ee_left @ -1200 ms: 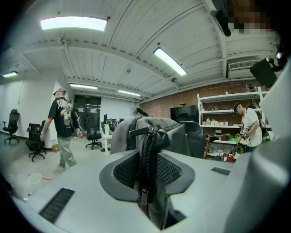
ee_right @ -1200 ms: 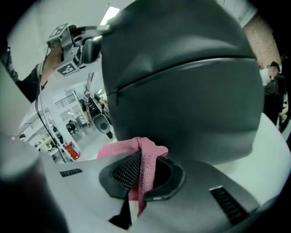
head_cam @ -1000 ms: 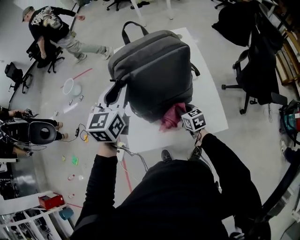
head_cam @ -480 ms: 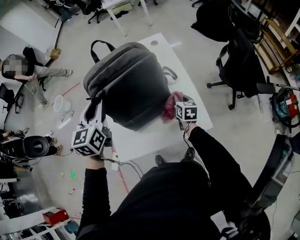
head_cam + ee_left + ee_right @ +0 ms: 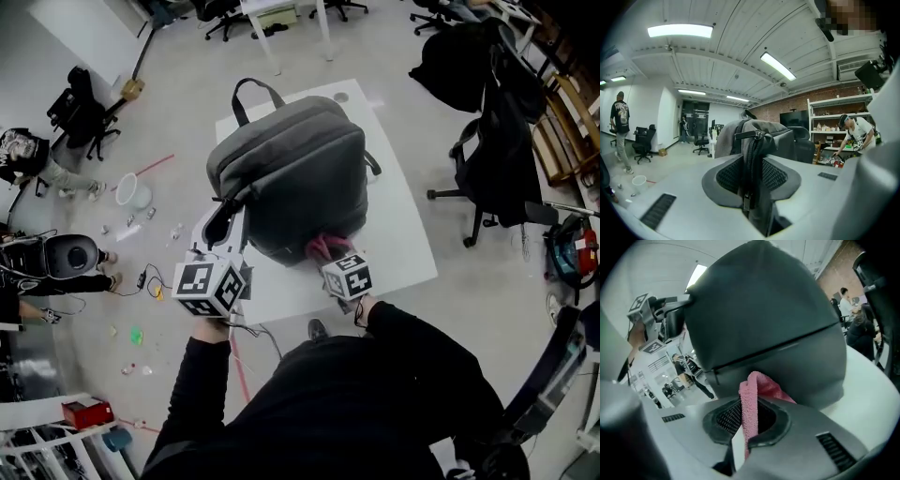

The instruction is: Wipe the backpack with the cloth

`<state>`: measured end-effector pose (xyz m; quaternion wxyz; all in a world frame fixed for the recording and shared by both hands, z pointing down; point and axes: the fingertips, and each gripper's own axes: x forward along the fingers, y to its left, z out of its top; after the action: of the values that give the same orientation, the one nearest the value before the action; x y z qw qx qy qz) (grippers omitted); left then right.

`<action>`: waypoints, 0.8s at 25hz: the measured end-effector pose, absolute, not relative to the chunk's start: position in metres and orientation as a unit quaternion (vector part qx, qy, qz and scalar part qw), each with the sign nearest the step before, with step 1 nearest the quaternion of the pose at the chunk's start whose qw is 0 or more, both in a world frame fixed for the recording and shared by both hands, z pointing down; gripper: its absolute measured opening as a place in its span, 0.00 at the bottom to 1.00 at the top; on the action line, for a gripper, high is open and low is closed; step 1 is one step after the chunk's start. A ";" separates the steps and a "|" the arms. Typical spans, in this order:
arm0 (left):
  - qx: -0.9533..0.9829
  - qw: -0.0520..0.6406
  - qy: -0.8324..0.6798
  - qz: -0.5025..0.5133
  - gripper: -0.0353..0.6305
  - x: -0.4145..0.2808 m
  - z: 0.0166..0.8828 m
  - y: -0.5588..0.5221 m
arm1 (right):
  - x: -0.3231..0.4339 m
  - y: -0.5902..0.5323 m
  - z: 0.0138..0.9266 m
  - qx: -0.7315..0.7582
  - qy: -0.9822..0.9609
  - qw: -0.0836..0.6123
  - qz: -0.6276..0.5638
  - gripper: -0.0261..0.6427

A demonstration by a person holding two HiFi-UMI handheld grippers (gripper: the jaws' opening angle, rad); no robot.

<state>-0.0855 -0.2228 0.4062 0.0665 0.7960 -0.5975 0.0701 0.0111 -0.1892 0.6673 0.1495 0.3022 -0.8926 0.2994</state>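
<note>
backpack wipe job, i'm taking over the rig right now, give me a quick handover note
Left gripper: shut on a zippered fold at the side of the grey fabric backpack, steadying it.
Right gripper: shut on the pink terry cloth, at the backpack's near end.
The backpack is on the white table.
Done: both grips made, cloth at the bag. How much is wiped cannot be told.
Left: probably sweep the cloth over the rest of the shell.
</note>
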 end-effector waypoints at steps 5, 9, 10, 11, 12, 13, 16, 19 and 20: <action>0.812 0.034 -0.577 0.084 0.21 -0.079 0.405 -0.210 | -0.038 -0.134 0.638 0.204 -0.924 0.152 0.287 0.08; 0.814 0.007 -0.574 0.084 0.24 -0.089 0.402 -0.195 | -0.046 -0.126 0.607 0.203 -0.929 0.123 0.285 0.08; 0.816 0.010 -0.572 0.077 0.25 -0.092 0.401 -0.191 | -0.042 -0.130 0.600 0.216 -0.926 0.111 0.290 0.08; 0.818 0.012 -0.570 0.071 0.25 -0.095 0.402 -0.187 | -0.035 -0.136 0.592 0.232 -0.921 0.095 0.299 0.08; 0.819 0.010 -0.569 0.069 0.26 -0.096 0.402 -0.183 | -0.026 -0.142 0.584 0.248 -0.914 0.077 0.311 0.08; 0.819 0.003 -0.569 0.071 0.26 -0.096 0.403 -0.178 | -0.016 -0.147 0.576 0.264 -0.907 0.057 0.324 0.08; 0.816 -0.017 -0.573 0.079 0.27 -0.096 0.403 -0.163 | 0.015 -0.159 0.547 0.302 -0.885 0.003 0.355 0.08; 0.815 -0.011 -0.576 0.069 0.28 -0.096 0.405 -0.156 | 0.039 -0.164 0.516 0.318 -0.876 -0.041 0.360 0.08; 0.815 -0.009 -0.576 0.068 0.28 -0.095 0.406 -0.155 | 0.046 -0.163 0.504 0.314 -0.878 -0.057 0.357 0.08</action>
<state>-0.0954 -0.1546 0.4056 -0.0088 0.8147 -0.5759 0.0676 0.0455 -0.1626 0.5044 -0.0566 0.3144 -0.8779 0.3567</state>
